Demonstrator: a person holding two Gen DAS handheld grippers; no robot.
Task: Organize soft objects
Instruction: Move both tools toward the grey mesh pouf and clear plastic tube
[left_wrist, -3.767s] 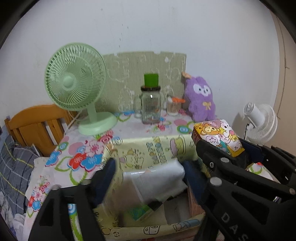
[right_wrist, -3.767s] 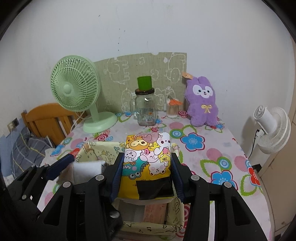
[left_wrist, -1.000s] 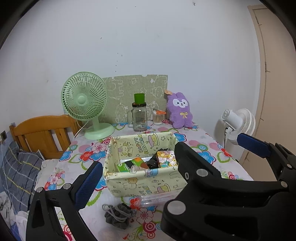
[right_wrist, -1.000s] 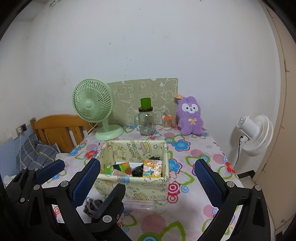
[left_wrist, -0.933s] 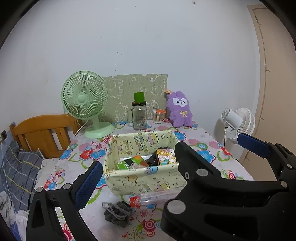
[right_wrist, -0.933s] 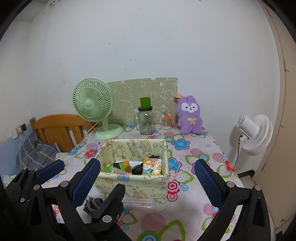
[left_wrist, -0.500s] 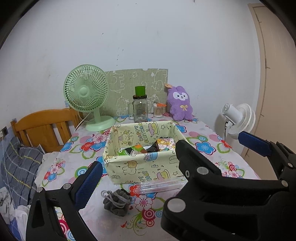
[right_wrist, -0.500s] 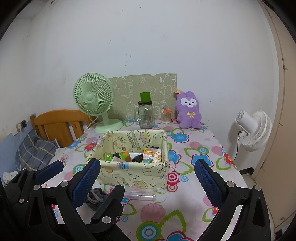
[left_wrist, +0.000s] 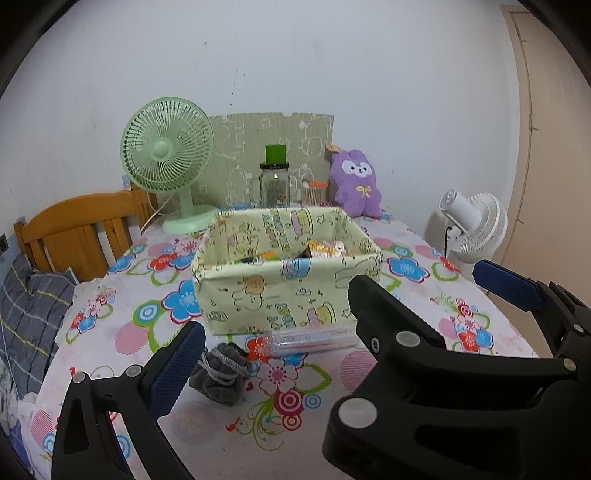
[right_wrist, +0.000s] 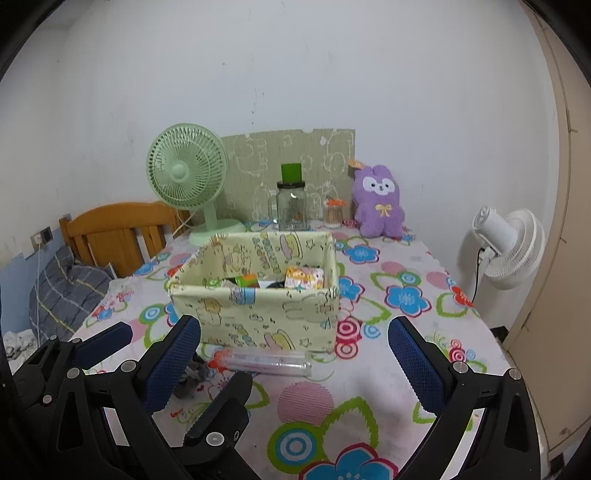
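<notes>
- Both the left gripper (left_wrist: 332, 317) and the right gripper (right_wrist: 295, 354) are held wide apart, with nothing gripped.
- A grey drawstring pouch (left_wrist: 218, 376) is seen on the floral tablecloth (right_wrist: 402, 354), just before the fabric storage box (left_wrist: 288, 277), beside a clear tube (left_wrist: 306, 339).

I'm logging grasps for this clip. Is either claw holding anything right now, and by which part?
Nothing is held. The left claw and the right claw are both open and empty, short of the box.
</notes>
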